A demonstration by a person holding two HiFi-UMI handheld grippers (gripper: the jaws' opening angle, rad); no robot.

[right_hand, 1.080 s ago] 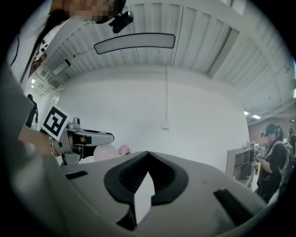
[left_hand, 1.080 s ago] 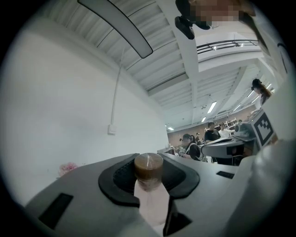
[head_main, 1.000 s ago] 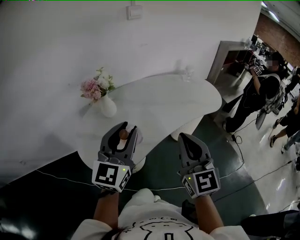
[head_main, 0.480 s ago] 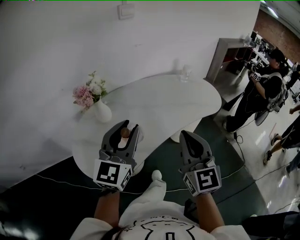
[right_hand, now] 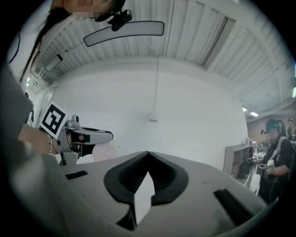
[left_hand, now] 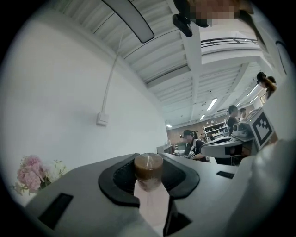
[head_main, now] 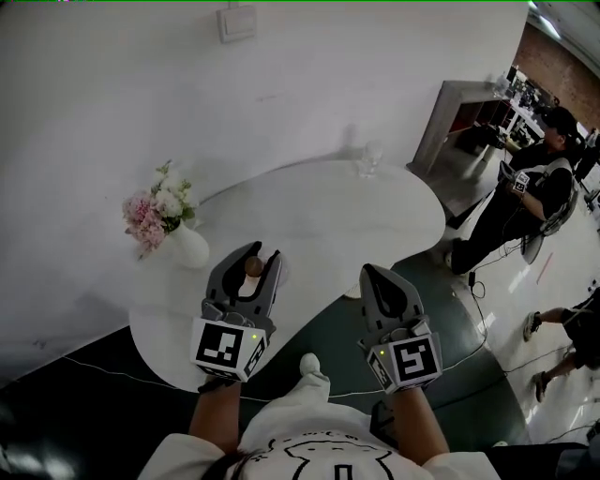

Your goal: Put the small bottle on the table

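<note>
Clamping small bottle point(left_hand: 148, 172), left gripper point(head_main: 255, 257), round brown cap point(left_hand: 148, 163)

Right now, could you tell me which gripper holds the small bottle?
The left gripper: its jaws clamp the brown-capped small bottle; the right gripper is shut, empty.

Head view: high above near edge of counter point(head_main: 375, 211), facing steeply down.
Left gripper view: close, low, level along own jaws, toward wall behind counter.
Right gripper view: likewise, alongside.
All three share wall box point(head_main: 236, 21) above counter's far side.
</note>
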